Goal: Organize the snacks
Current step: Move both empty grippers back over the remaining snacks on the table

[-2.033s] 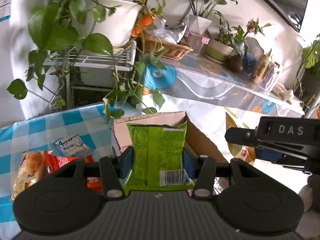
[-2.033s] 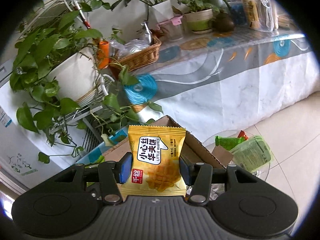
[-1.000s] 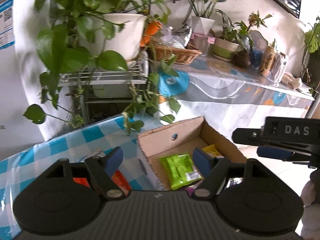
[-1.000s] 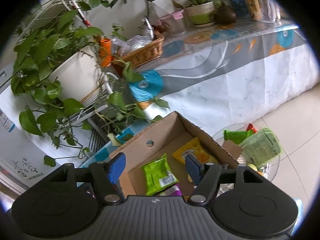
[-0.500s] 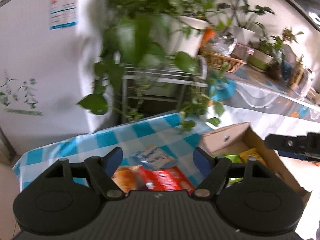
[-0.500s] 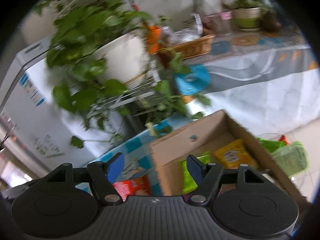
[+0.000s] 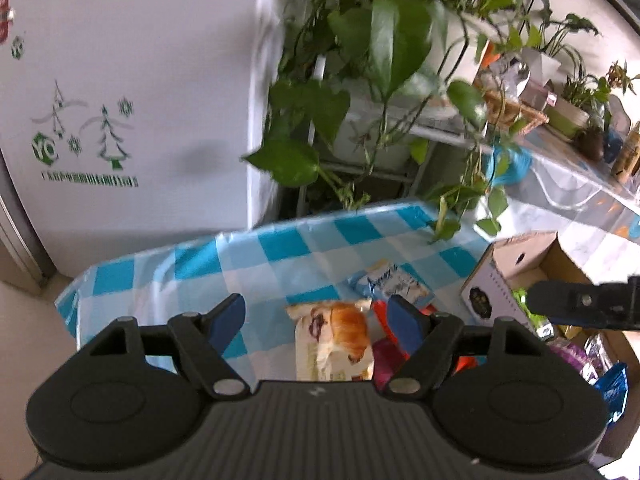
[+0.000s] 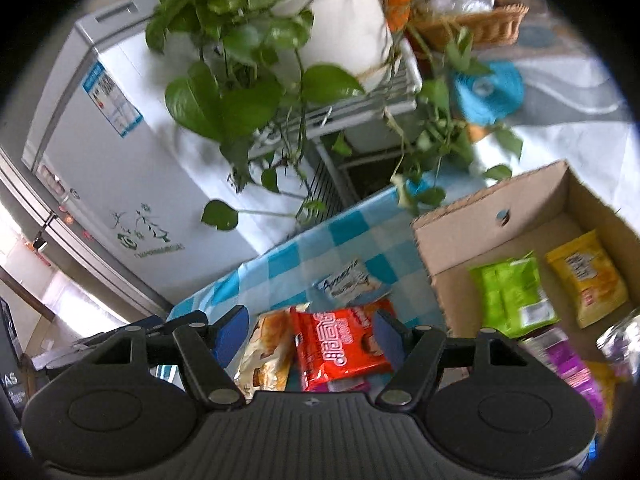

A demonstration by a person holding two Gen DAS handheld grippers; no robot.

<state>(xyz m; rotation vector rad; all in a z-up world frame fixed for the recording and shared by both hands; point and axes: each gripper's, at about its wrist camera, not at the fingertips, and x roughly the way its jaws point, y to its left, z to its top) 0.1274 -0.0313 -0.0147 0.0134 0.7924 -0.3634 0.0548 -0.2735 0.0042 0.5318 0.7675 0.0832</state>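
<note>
My left gripper stands open above a croissant bread packet on the blue-checked table; nothing is between its pads. My right gripper is open too, hovering over a red snack packet that lies beside the croissant packet. A blue-white packet lies just beyond them. To the right, the cardboard box holds a green packet and a yellow waffle packet. The left wrist view shows the box with the right gripper in front of it.
A purple packet lies at the box's near end. Trailing plant leaves hang over the table's far edge, from a white pot on a wire rack. A white fridge stands behind the table on the left.
Both grippers let go of the green and yellow packets, which now lie in the box. Both have swung left from the box to over the snacks on the table.
</note>
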